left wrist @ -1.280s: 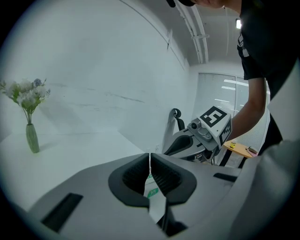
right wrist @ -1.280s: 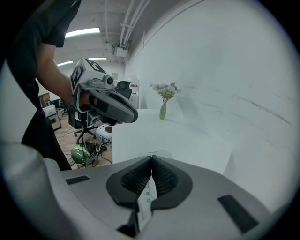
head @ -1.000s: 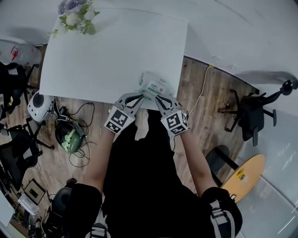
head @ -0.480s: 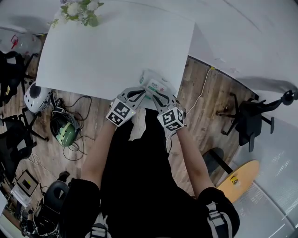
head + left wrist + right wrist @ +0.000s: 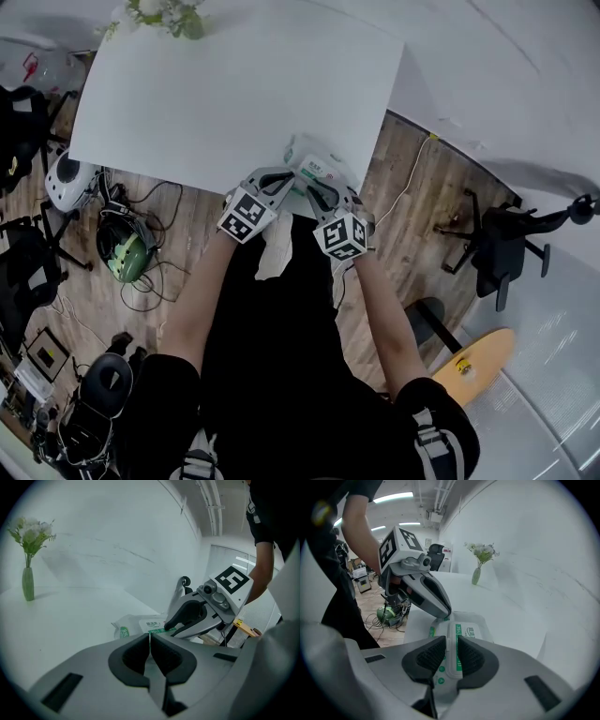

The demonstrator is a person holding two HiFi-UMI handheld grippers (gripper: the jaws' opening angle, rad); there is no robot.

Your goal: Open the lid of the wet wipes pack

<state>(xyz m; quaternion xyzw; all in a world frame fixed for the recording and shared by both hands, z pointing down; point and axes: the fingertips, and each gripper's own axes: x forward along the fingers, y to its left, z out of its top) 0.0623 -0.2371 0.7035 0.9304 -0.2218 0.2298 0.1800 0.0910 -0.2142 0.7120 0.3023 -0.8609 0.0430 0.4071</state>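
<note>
Nearest the person, the two grippers now sit closer to each other than a second ago, both drawn in on the near end of the wet wipes pack (image 5: 478, 625). The pack itself has not moved: it lies flat at the near edge of the white worktop (image 5: 234, 94), close to its right corner. The left gripper (image 5: 150, 639) has its jaws pressed together, apparently pinching a thin edge of the pack's wrapper at the near left corner, which would steady the pack. The right gripper (image 5: 451, 644) has its jaws narrowly apart, with the white, green-printed lid (image 5: 451, 632) showing in the gap between them. The lid lies flat on the pack and I see no clamping on it yet. So the approach looks finished and the opening not begun. The likely next need is for the right jaws to catch the lid's free edge and peel it up while the left holds the pack down. Farther off the worktop is bare until the vase of flowers (image 5: 28, 583) at its far corner.
</note>
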